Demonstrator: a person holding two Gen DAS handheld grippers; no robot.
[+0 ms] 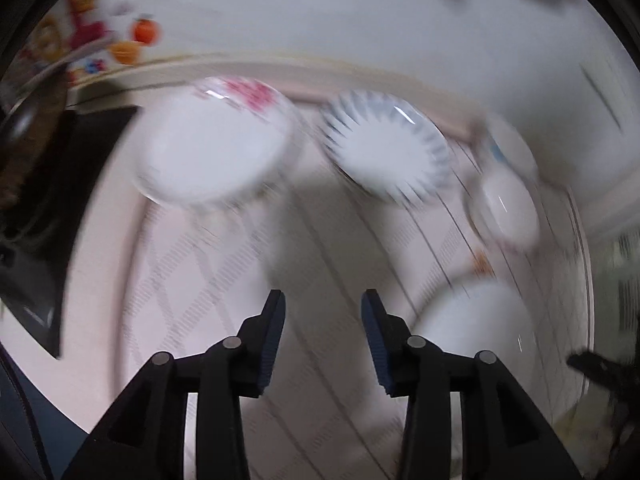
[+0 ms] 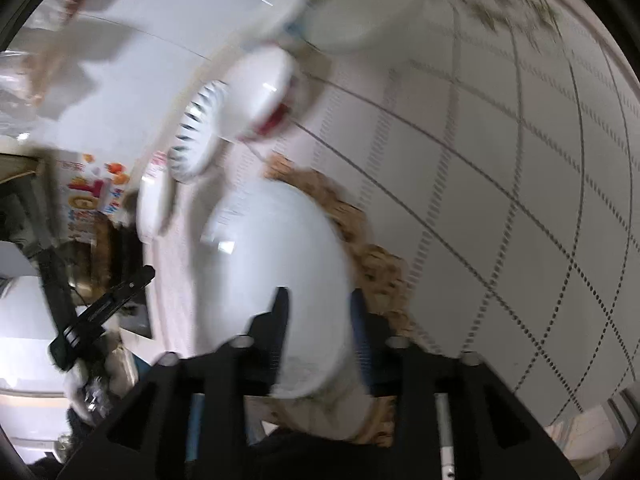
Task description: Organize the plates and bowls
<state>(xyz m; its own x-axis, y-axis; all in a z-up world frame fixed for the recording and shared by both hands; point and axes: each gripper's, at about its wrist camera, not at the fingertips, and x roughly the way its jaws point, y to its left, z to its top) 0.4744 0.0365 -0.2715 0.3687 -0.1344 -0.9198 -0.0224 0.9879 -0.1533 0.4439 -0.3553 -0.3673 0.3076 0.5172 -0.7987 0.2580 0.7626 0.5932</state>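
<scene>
Pale checked cloth (image 1: 320, 264) covers the desk, with a white wall behind it and bright fruit stickers (image 1: 120, 36) low on that wall, all smeared by motion blur. Along the far edge of the desk sit a pink-flowered plate (image 1: 216, 140) and, just beside it, a blue-rayed plate (image 1: 390, 148). Toward the far right corner are two small bowls (image 1: 506, 204), close together; whether they touch is lost in the blur. The left claw (image 1: 323, 344) hangs over bare cloth near the front edge, its jaws apart with nothing between them. At the right side of the desk the right claw (image 2: 320, 340) is clamped on the rim of a plain white bowl (image 2: 272, 256), one finger inside and one outside. That bowl sits tilted over a brown woven mat (image 2: 376, 264).
</scene>
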